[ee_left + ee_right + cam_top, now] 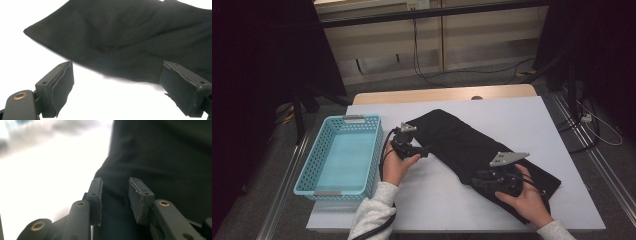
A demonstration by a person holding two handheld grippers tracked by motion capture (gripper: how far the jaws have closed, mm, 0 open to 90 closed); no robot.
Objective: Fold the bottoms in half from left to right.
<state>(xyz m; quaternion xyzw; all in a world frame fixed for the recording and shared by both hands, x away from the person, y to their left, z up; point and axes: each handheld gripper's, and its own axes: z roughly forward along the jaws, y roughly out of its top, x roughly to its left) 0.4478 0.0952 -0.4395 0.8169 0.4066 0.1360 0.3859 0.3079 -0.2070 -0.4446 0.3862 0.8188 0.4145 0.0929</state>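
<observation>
White bench (452, 200) bearing a black garment (462, 140), its long axis running diagonally from mid-bench toward the near right corner; a turquoise basket (377, 150) stands at the left edge. The cloth looks soft, light and limp, best pinched at an edge. Left gripper (116, 87): jaws spread, short of the hem. Right gripper (115, 200): jaws narrowed astride a fold, not yet pinching.

- High view: dim overall, black margins at both sides; table (522, 120) evenly lit, no hard shadows
- Left gripper view: table surface ahead of the jaws glares to pure white; black cloth (130, 37) keeps faint fold detail
- Right gripper view: soft focus, background beyond the jaws blurred, white glare on one side
</observation>
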